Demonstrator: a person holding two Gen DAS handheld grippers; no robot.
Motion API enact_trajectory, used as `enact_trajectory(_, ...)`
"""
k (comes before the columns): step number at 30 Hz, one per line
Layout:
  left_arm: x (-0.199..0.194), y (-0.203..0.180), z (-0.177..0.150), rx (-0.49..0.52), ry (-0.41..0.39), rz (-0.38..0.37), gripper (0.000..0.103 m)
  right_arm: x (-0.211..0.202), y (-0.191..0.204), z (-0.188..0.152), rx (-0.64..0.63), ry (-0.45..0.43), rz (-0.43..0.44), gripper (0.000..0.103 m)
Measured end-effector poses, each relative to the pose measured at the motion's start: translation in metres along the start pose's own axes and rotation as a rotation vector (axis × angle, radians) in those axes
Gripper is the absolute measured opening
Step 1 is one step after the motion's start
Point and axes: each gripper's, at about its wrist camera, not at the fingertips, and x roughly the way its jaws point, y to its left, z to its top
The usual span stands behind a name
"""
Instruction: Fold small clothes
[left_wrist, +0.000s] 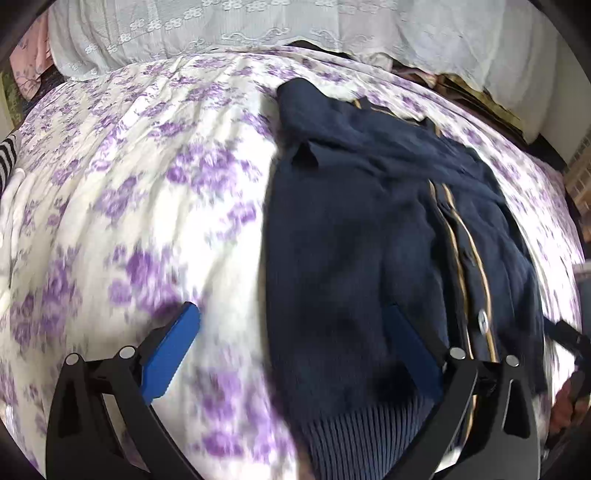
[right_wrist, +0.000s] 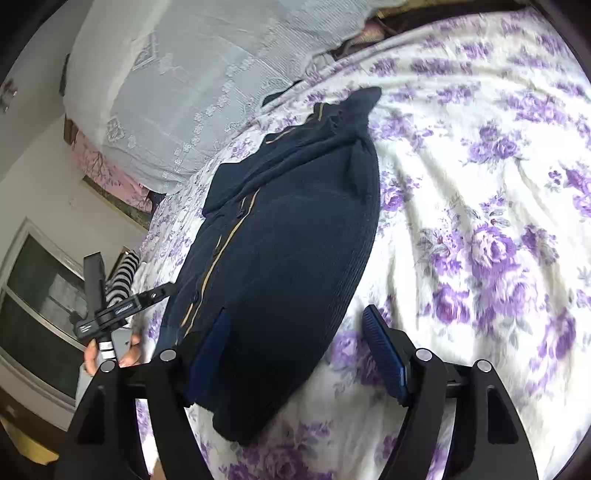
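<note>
The navy cardigan (right_wrist: 280, 236) lies on the bed (right_wrist: 480, 184), long axis running toward the pillow-end edge. Both the left gripper (left_wrist: 291, 332) and right gripper (right_wrist: 295, 332) gape wide, holding nothing, straddling its near hem.

No legible text anywhere.

Bedspread (left_wrist: 147, 166) left of cardigan (left_wrist: 351, 240) free.

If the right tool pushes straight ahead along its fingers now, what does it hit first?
Most likely the navy cardigan: its hem lies between the open right tool's fingers, apparently unpinched. The floral bedspread lies just under it; depth is hard to judge.
</note>
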Motion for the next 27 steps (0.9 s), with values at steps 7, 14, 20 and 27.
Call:
enact_trajectory(7, 0.001, -0.029, -0.029, 0.113, 0.070, -0.154, 0.098, 0.014, 0.018, -0.010, -0.022, 0.057, 0.146, 0.078)
enact_trajectory(14, 0.001, -0.015, -0.022, 0.042, 0.045, -0.188, 0.082, 0.016, -0.005, -0.008, 0.108, 0.041, 0.109, 0.015)
enact_trajectory(20, -0.019, -0.025, -0.027, 0.095, -0.030, -0.245, 0.024, -0.019, 0.022, -0.002, -0.038, -0.064, 0.075, 0.009)
enact_trajectory(27, -0.009, -0.012, -0.035, 0.031, 0.058, -0.269, 0.031, -0.006, -0.013, -0.011, 0.065, 0.044, 0.025, 0.015)
